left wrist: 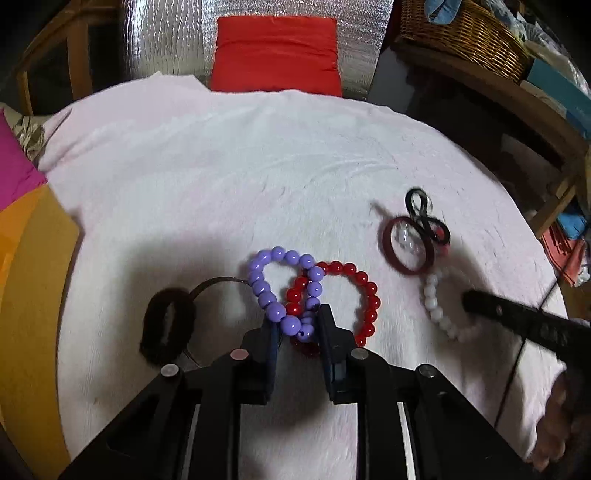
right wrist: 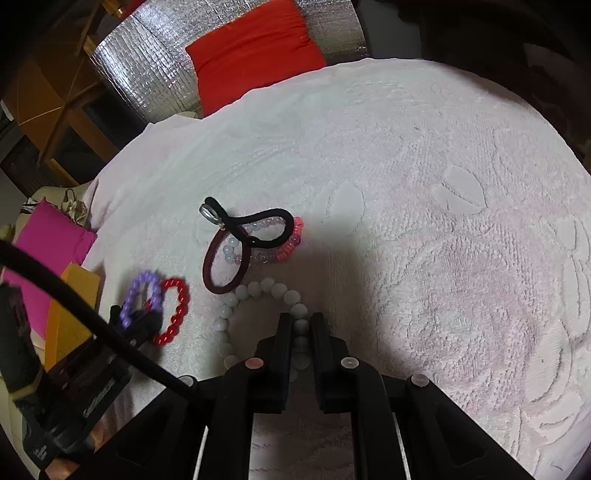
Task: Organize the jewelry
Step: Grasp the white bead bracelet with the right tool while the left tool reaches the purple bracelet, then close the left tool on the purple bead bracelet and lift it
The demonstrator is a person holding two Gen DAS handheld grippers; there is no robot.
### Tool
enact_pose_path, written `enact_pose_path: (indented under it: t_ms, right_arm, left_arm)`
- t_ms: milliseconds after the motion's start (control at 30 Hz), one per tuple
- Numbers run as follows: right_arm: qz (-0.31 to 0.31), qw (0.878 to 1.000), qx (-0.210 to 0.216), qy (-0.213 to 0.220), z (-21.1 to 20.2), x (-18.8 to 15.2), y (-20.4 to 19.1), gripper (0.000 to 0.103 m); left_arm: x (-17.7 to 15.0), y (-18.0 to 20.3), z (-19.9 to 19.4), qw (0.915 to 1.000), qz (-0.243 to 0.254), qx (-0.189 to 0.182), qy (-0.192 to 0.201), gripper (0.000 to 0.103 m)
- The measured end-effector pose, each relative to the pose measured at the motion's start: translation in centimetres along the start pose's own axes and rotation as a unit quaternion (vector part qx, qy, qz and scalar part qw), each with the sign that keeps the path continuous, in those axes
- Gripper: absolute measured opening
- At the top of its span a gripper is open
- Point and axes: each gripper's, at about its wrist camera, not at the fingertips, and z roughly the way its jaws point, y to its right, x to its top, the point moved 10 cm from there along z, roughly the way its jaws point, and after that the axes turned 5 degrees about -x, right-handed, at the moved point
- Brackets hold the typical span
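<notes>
On the pale pink towel (left wrist: 221,166), a purple bead bracelet (left wrist: 284,284) overlaps a red bead bracelet (left wrist: 364,295). My left gripper (left wrist: 299,319) is shut on the purple beads where the two strands cross, and red beads also sit between its fingers. A white bead bracelet (right wrist: 255,291) lies to the right, with my right gripper (right wrist: 301,320) shut on its near side. The right gripper's finger (left wrist: 517,321) shows at the right of the left wrist view. Behind the white beads lie a maroon hair tie (right wrist: 218,269), a black hair tie (right wrist: 258,225) and a pink coil tie (right wrist: 293,240).
A fuzzy black scrunchie (left wrist: 168,325) and a thin black band (left wrist: 218,284) lie left of the purple beads. A red cushion (left wrist: 277,51) sits beyond the towel's far edge and a wicker basket (left wrist: 461,33) at the back right. Orange and magenta items (left wrist: 33,295) border the left.
</notes>
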Motion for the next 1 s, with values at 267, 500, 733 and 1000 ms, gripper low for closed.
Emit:
enact_pose_path:
  t_ms: [267, 500, 733, 1000]
  right_arm:
    - [-0.001, 1.0, -0.01, 0.005, 0.5, 0.5, -0.8, 0.012]
    - [-0.005, 1.0, -0.02, 0.01, 0.9, 0.6, -1.2, 0.013]
    - [-0.007, 1.0, -0.023, 0.013, 0.9, 0.6, -1.1, 0.013]
    - [-0.009, 1.0, -0.021, 0.014, 0.6, 0.7, -1.1, 0.012]
  left_arm:
    - [-3.9, 0.1, -2.5, 0.999, 0.008, -0.029, -0.033, 0.023]
    - [-4.3, -0.3, -3.4, 0.9986, 0.023, -0.025, -0.04, 0.034]
    - [-4.4, -0.7, -3.1, 0.9982, 0.032, -0.021, -0.046, 0.036]
    - [-4.2, -0.1, -3.1, 0.9983, 0.038, -0.027, -0.036, 0.025]
